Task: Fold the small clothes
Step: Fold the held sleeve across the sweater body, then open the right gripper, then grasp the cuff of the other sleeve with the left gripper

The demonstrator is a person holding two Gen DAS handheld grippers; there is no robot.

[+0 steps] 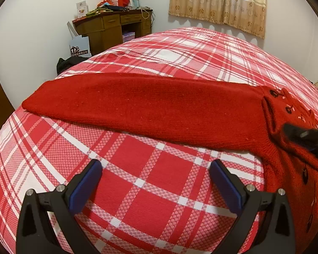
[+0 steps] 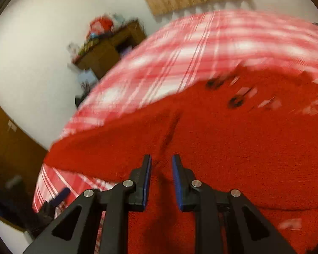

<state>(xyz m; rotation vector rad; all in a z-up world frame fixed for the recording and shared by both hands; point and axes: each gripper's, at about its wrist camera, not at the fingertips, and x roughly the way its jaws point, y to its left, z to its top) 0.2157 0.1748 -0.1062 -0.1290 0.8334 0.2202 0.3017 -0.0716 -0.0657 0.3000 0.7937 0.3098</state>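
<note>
A red knitted sweater (image 1: 148, 108) lies on the plaid bed sheet (image 1: 137, 190), one long sleeve stretched flat to the left. Its body, with dark embroidered flowers (image 1: 274, 93), lies at the right. My left gripper (image 1: 156, 165) hovers open and wide over bare sheet just in front of the sleeve, holding nothing. My right gripper (image 2: 161, 158) is low over the sweater (image 2: 222, 137) near the sleeve seam. Its jaws stand a narrow gap apart, with no cloth pinched between the pads. In the left wrist view the right gripper (image 1: 307, 136) shows as a dark blur at the right edge.
A cluttered wooden desk (image 1: 114, 29) stands against the far wall, with a paper bag (image 1: 79, 46) and a dark bundle (image 1: 66, 62) beside the bed. A curtain (image 1: 218, 2) hangs behind. A brown door (image 2: 8, 148) is at the left.
</note>
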